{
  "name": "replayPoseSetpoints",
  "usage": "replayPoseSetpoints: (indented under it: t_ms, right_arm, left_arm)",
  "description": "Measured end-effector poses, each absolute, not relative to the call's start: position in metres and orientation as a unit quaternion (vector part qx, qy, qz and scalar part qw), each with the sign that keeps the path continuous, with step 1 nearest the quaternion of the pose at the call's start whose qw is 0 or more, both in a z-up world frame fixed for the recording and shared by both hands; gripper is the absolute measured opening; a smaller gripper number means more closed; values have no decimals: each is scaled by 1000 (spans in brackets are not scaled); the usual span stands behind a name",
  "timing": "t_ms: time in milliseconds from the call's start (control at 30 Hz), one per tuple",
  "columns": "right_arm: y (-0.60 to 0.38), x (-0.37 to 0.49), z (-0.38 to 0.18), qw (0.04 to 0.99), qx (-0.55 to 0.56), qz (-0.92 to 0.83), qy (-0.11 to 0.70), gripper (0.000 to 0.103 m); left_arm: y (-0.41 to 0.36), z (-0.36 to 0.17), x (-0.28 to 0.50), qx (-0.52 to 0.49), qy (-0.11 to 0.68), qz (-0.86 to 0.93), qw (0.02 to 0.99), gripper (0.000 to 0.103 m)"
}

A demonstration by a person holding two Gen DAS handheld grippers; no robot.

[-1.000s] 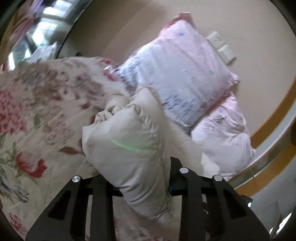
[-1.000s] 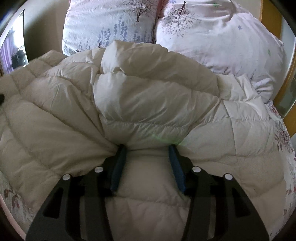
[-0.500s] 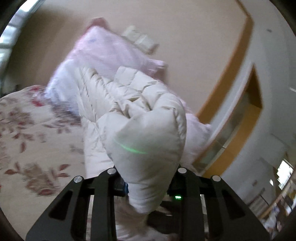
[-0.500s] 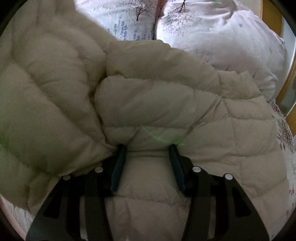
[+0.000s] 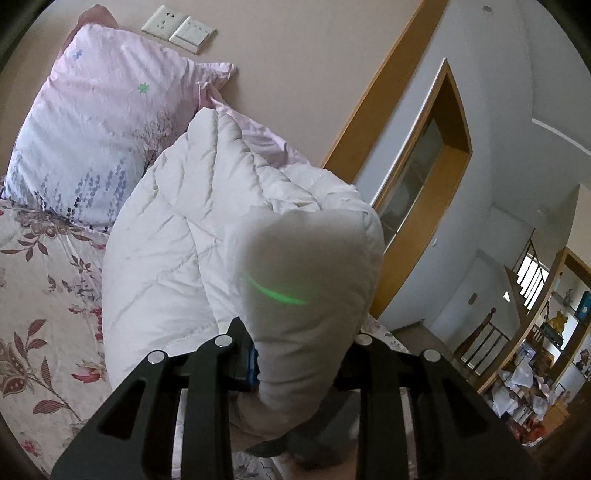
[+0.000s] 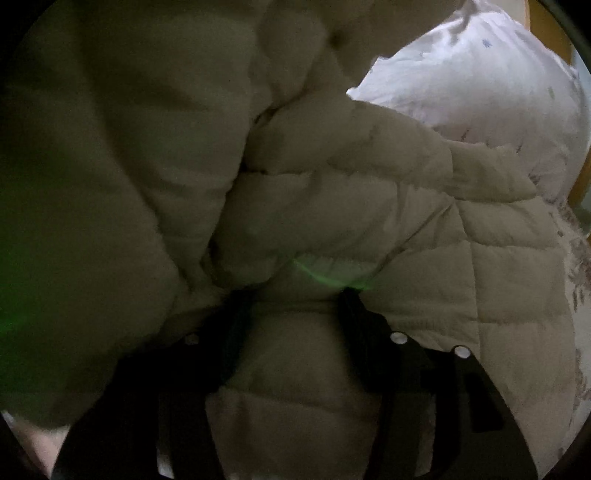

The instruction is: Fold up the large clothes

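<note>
A cream-white quilted down jacket [image 5: 173,236] lies on a bed, bunched up and partly lifted, with its stitched puffy panels running toward the pillows. A thick fold of the jacket stands up in the middle of the left wrist view, crossed by a thin green line of light.

The left gripper [image 5: 301,354] is clamped on that raised fold: its two black fingers press in on either side of the padding, with a strip of blue pad just visible on the left finger. The fold bulges above the fingers and hides their tips.

In the right wrist view the jacket [image 6: 424,236] fills nearly everything, dark and in shadow on the left where a large part hangs close to the lens. The right gripper [image 6: 295,306] is also closed on the jacket, pinching a narrower roll of padding between its fingers, with the same green light line just above them.

Under the jacket is a bedspread [image 5: 40,295] printed with red and pink flowers. Behind it, against a beige wall, lean two pale pink pillows [image 5: 99,122] with a lavender and tree print. A white socket and switch plate [image 5: 179,29] sits on the wall above them. No writing or brand label can be read anywhere. To the right is a wood-framed doorway [image 5: 424,184], and beyond it a cluttered room [image 5: 528,373].
</note>
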State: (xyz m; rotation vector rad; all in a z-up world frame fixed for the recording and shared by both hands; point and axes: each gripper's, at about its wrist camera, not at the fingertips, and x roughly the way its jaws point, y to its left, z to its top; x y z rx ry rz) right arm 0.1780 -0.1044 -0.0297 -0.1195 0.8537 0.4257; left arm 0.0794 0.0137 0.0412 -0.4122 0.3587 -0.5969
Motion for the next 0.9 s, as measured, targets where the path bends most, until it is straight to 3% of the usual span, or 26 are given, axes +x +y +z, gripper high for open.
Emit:
replayPoseSetpoints:
  t_ms: [67, 333, 433, 500, 567, 733, 900]
  right_arm:
    - [-124, 172, -24, 886, -34, 221, 405, 65]
    - [-249, 148, 3, 926, 72, 116, 351, 66]
    - [-294, 157, -7, 917, 129, 62, 372, 65]
    - [-307, 168, -17, 905, 155, 64, 392, 59]
    - [-306, 174, -29, 892, 176, 90, 406, 28]
    - [-296, 187, -35, 883, 193, 131, 407, 13]
    - [-284, 203, -37, 873, 204, 161, 413, 11]
  left_arm:
    - [11, 38, 81, -201, 182, -289, 918, 27]
    - [1, 35, 81, -191, 198, -291, 916, 27]
    - [-5, 34, 81, -185, 202, -294, 916, 27]
    - [-12, 34, 80, -177, 203, -299, 916, 27]
    - [-21, 33, 80, -164, 207, -306, 915, 27]
    - [-47, 25, 83, -135, 227, -327, 907, 27]
    - [-70, 11, 86, -106, 255, -342, 898, 27]
